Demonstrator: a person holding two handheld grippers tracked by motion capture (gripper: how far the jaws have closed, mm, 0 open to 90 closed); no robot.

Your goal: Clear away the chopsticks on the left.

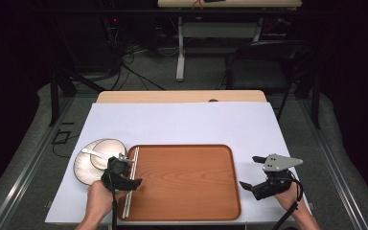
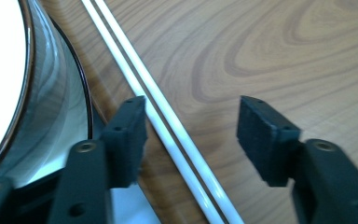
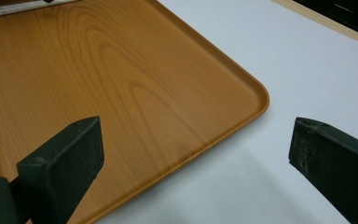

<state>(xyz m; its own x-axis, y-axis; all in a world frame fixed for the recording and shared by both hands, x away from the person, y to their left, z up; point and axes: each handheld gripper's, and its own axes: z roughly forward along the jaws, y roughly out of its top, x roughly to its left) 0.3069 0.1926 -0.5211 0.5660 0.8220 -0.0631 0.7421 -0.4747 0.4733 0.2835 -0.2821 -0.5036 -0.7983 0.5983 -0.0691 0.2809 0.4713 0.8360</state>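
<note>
White chopsticks (image 2: 168, 126) lie side by side along the left edge of the wooden tray (image 1: 187, 182), between the parted jaws of the left gripper (image 1: 124, 167), whose pads are off them. Right gripper (image 1: 250, 171) hovers with jaws spread wide over the tray's right corner and the tabletop (image 1: 182, 124), holding nothing.

The flat rectangular wooden tray (image 1: 187, 179) was warm orange-brown with swirly grain. The pair of thin chopsticks (image 2: 168, 122) was white, the round ceramic plate (image 1: 82, 165) cream with a dark rim, and both claws had matte black pads.

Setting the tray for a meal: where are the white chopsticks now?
In the high view, the white chopsticks lie along the wooden tray's left edge, beside the plate.
</note>
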